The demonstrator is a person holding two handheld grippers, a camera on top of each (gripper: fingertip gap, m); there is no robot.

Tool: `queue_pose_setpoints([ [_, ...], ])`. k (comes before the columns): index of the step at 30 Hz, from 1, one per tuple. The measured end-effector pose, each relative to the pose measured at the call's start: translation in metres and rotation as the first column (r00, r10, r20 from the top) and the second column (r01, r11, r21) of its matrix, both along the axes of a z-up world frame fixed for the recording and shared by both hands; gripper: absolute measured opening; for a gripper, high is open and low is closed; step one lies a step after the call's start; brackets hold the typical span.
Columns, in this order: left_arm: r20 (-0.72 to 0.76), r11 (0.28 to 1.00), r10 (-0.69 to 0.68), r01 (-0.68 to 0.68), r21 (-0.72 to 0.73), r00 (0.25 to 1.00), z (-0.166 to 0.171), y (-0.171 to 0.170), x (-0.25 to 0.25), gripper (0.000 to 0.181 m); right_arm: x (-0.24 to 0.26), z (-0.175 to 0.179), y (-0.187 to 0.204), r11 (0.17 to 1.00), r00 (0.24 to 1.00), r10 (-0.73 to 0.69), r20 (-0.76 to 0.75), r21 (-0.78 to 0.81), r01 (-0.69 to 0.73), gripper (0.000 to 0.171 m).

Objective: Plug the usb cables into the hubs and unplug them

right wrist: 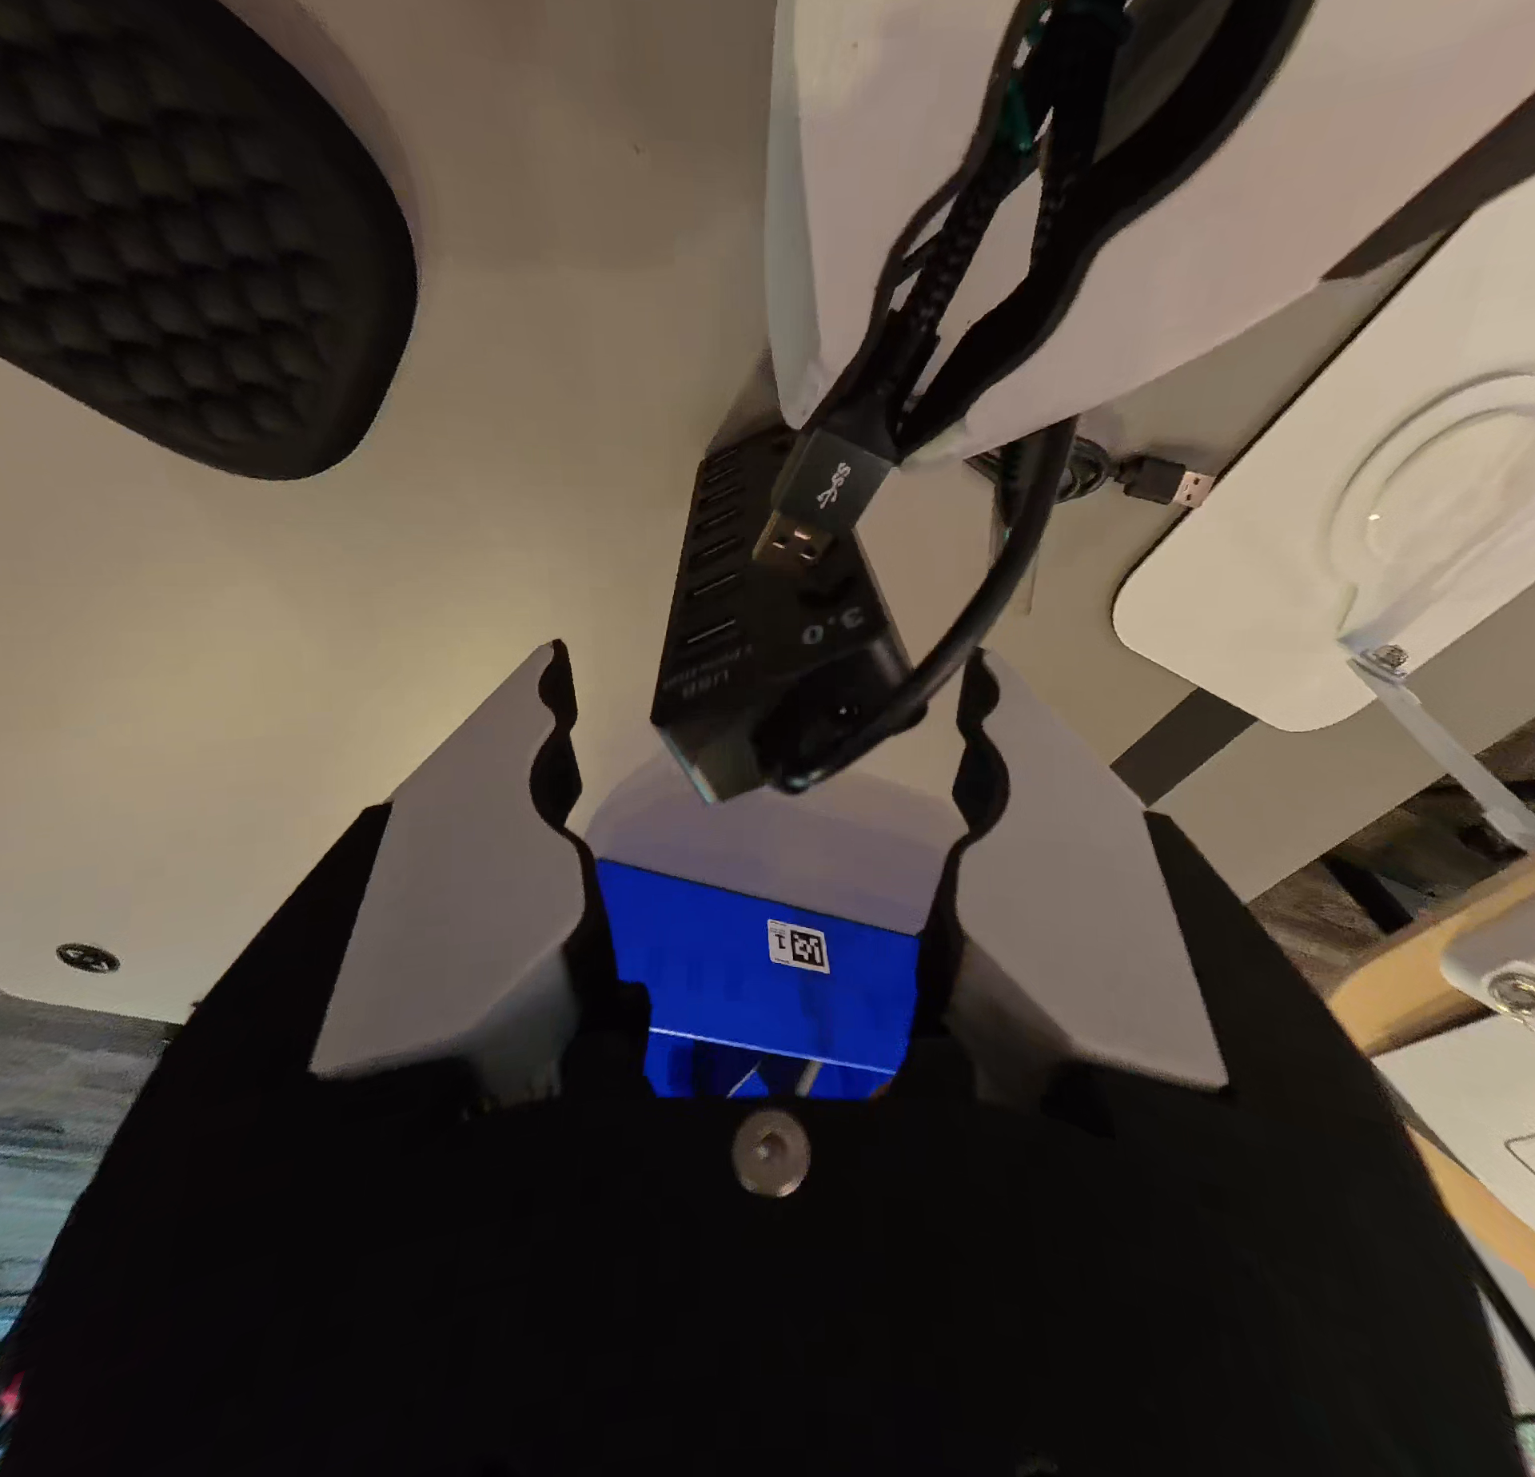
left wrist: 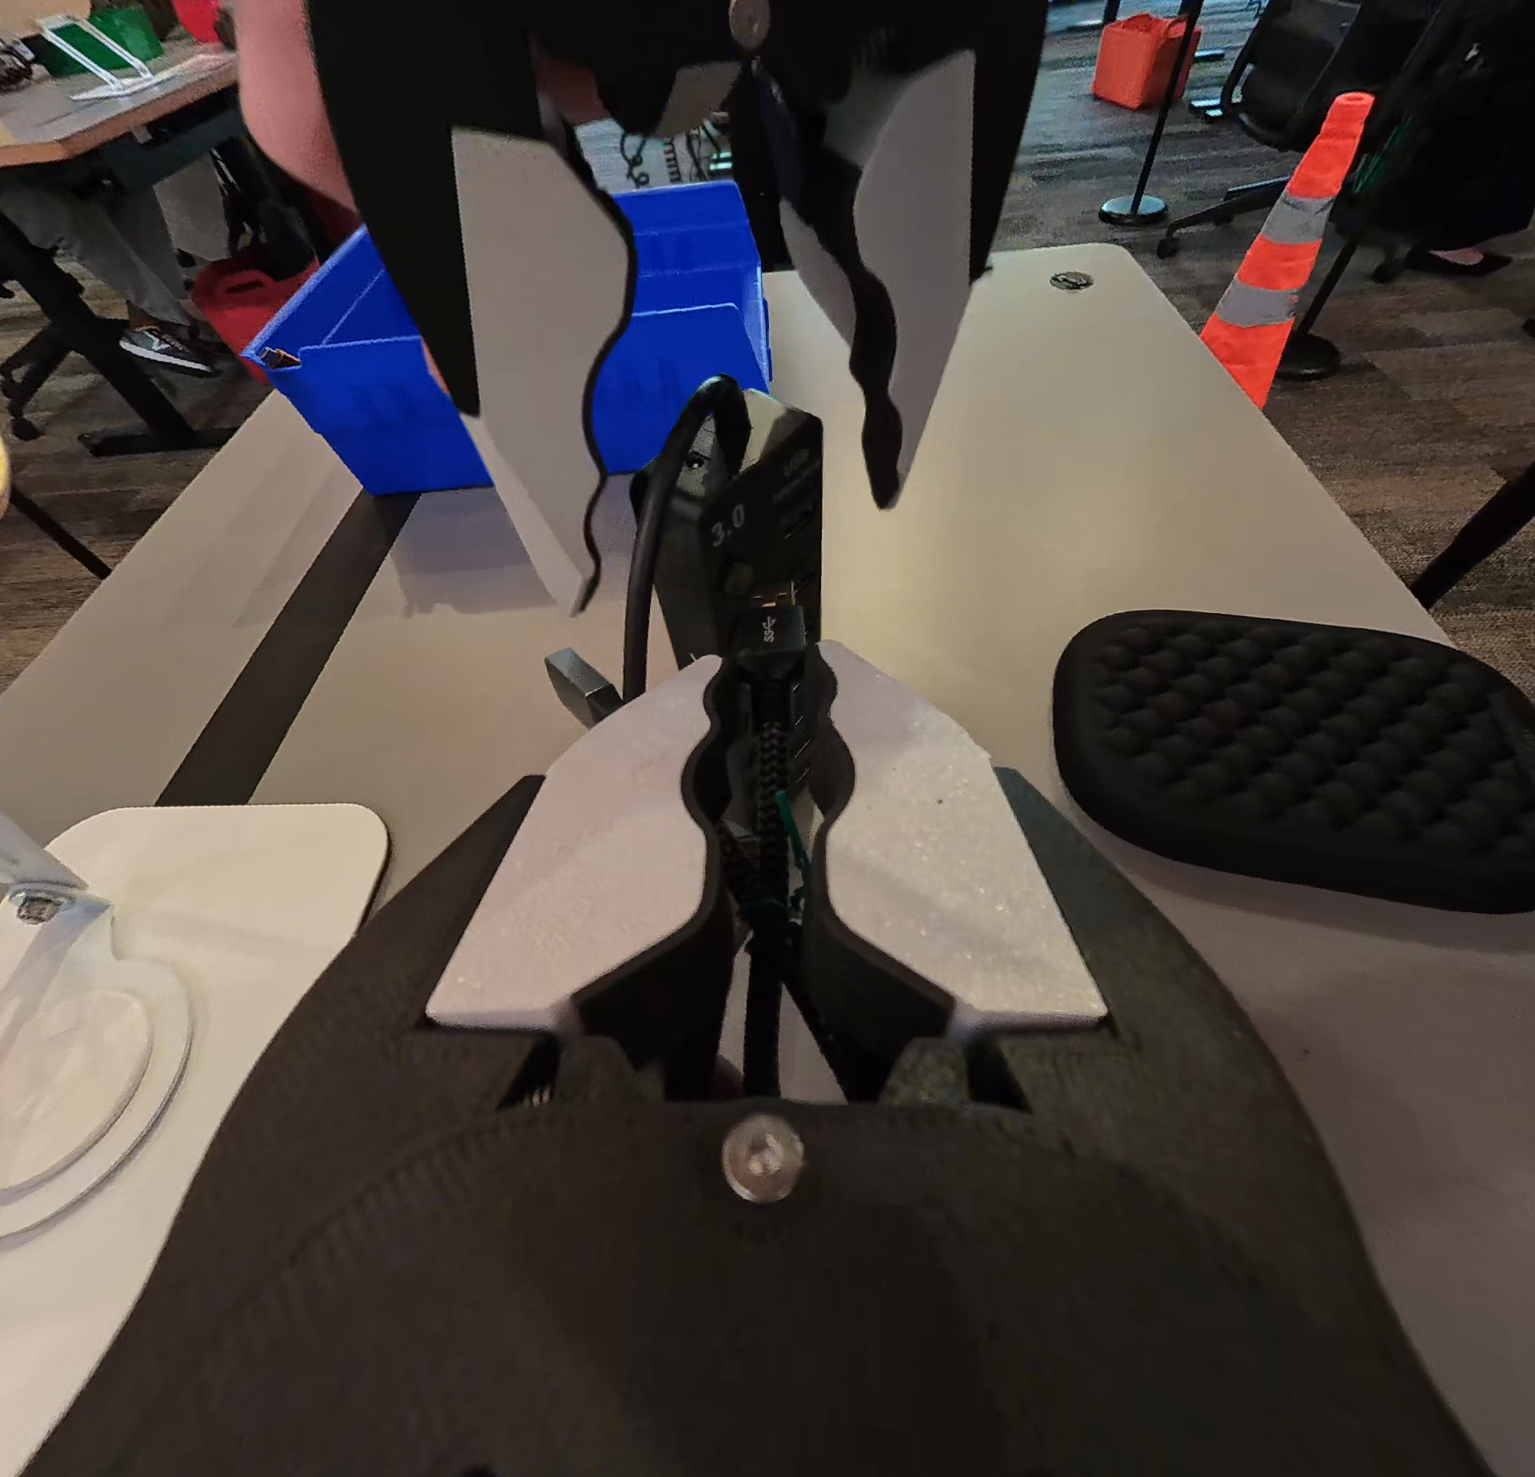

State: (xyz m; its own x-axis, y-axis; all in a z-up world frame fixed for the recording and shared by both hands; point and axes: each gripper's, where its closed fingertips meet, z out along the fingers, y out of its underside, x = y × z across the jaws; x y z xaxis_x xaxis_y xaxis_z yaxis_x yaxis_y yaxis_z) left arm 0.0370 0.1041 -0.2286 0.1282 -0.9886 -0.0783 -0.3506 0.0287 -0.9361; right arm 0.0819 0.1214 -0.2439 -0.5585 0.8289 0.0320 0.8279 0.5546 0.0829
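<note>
My left gripper (left wrist: 768, 665) is shut on a black braided USB cable (left wrist: 764, 773) just behind its grey plug (left wrist: 768, 627). In the right wrist view the plug (right wrist: 818, 490) has its metal end bare and hovers over the port face of the black hub (right wrist: 747, 632), not in a port. The hub (left wrist: 772, 507) lies on the white table between both grippers. My right gripper (right wrist: 764, 665) is open and empty, its jaws either side of the hub's near end. It also shows in the left wrist view (left wrist: 731, 532), coming down from the top.
The hub's own black cable (right wrist: 980, 607) loops to a loose plug (right wrist: 1179, 486) on the table. A blue bin (left wrist: 698, 275) stands behind the hub. A black textured pad (left wrist: 1296, 756) lies to the right, a white stand base (left wrist: 208, 881) to the left. An orange cone (left wrist: 1296, 233) stands past the table edge. The gap from one gripper's tips to the other's is roughly 5 centimetres.
</note>
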Motion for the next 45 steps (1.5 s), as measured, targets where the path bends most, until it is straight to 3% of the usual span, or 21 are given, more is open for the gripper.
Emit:
queue_pose_setpoints([
  [7,0.005,1.0,-0.005,0.005,-0.001,1.0,0.002,-0.001,0.001,0.014,0.003,0.002,0.01,0.984,0.984,0.166,0.071,0.058,-0.17,0.084],
  [14,0.013,1.0,-0.007,0.007,-0.008,1.0,0.004,0.0,0.001,0.014,-0.002,-0.015,0.014,0.939,0.942,0.334,0.023,0.082,-0.335,0.068],
  [19,0.012,1.0,-0.018,0.018,-0.011,1.0,0.002,-0.001,0.004,0.014,-0.006,-0.019,0.009,0.931,0.932,0.361,0.001,0.057,-0.361,0.064],
  [29,0.023,1.0,-0.02,0.02,-0.005,1.0,0.006,0.002,0.0,0.014,-0.005,-0.019,0.008,0.988,0.984,0.139,-0.109,-0.045,-0.144,0.062],
  [33,0.045,1.0,-0.002,0.001,0.016,0.999,0.017,0.004,-0.005,0.014,-0.006,0.0,0.015,0.998,0.987,0.013,-0.159,-0.059,-0.023,0.062],
  [37,0.093,0.998,0.028,-0.032,0.049,0.995,0.036,0.005,-0.012,0.014,-0.009,0.021,0.018,0.988,0.967,-0.131,-0.22,-0.108,0.109,0.061],
  [45,0.168,0.986,0.092,-0.113,0.121,0.981,0.069,0.003,-0.018,0.014,-0.016,0.04,0.012,0.956,0.909,-0.288,-0.301,-0.153,0.252,0.061],
])
